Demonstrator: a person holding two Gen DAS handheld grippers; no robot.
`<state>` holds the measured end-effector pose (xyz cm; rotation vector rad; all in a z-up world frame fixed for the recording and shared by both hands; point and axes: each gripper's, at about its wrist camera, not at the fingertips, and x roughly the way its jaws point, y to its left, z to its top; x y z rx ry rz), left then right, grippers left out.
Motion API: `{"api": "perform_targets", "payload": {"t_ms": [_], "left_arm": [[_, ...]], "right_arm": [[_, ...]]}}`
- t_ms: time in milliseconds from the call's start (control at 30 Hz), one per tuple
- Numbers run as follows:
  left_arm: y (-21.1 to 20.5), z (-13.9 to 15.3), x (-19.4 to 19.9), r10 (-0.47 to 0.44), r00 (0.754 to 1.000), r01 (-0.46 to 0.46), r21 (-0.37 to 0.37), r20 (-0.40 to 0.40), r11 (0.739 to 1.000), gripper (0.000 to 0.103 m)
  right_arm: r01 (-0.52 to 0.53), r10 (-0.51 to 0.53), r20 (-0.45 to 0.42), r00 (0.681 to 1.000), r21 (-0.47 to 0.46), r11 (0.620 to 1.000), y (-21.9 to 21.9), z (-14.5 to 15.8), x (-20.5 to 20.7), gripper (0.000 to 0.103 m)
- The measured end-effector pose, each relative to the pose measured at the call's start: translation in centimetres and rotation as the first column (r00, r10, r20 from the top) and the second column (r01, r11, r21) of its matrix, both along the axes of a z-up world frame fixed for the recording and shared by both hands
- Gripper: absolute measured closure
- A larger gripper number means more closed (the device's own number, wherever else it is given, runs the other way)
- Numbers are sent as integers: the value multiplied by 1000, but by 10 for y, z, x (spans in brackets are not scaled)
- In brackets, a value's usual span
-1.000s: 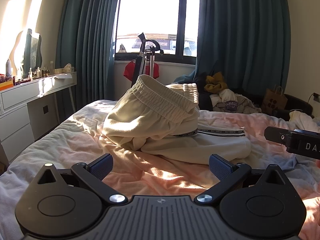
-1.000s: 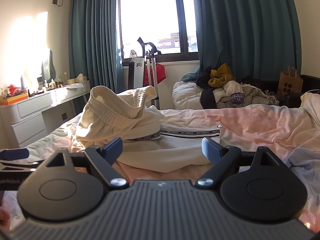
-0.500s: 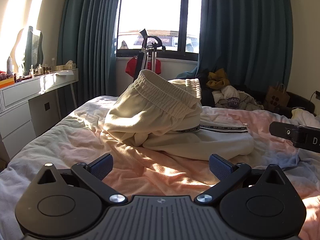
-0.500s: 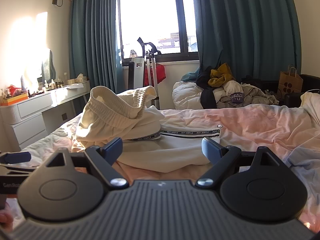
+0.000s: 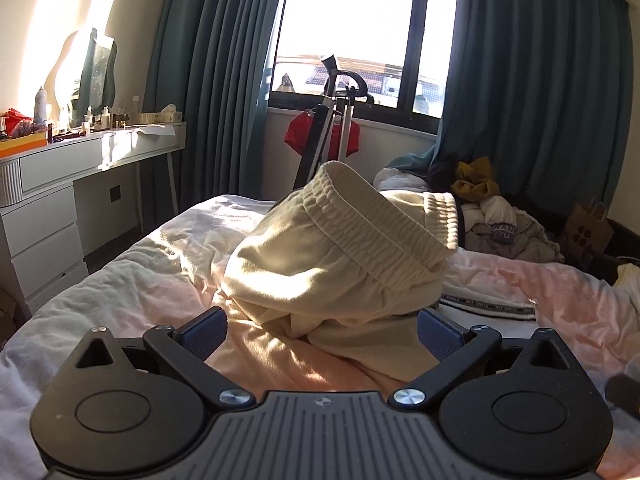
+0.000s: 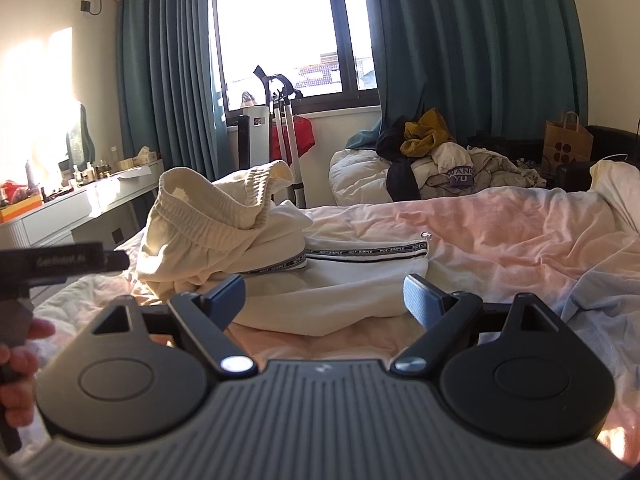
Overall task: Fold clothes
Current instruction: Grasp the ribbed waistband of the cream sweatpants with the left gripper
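Observation:
Cream sweatpants (image 5: 332,276) with a ribbed elastic waistband lie heaped on the bed, on top of a white garment (image 6: 360,280) with a black lettered band. My left gripper (image 5: 322,334) is open, low over the bedding, with the front of the cream heap just beyond its blue pads. My right gripper (image 6: 324,294) is open too, its pads framing the near edge of the white garment. Neither holds anything. In the right wrist view the left gripper's body (image 6: 60,262) and a person's hand (image 6: 20,360) show at the left edge.
The bed (image 6: 520,232) has rumpled pink and white bedding. A white dresser (image 5: 52,208) with bottles stands at the left. A pile of clothes (image 6: 452,164) and a paper bag (image 6: 566,142) lie beyond the bed under teal curtains. A metal stand (image 5: 332,132) is by the window.
The left gripper has moved forward and closer to the cream sweatpants, which now fill more of its view. The right gripper has shifted slightly right. Both stay open.

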<state>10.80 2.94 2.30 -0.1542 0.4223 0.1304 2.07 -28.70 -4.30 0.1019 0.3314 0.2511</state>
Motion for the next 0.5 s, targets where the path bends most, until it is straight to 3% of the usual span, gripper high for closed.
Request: {"api": "perform_targets", "payload": {"t_ms": [67,300,333,433,500], "left_arm": [[6,10,31,26,1000,-26,4,8,1000,4],[-1,21,123,53,999,-54,204,11,977,5],[-2,22,136,57,998,-58,233,12,971,12],[2,14,168,66,997,-55,284,-29,957,16],[7,10,185,72,996,-54,268,-57,962,25]], "right_arm": [[-7,7,-13,1000,-6,1000,3,-5,7,15],[-10,10,-43,999,2,1000,4,-18,36,15],[-11,12,-51,999,13,1000,3,-20,40,15],[-12,14,-69,998,22,1000,-1,-27,53,15],[-20,23,-82,996,34,999,-2,-33,63,15]]}}
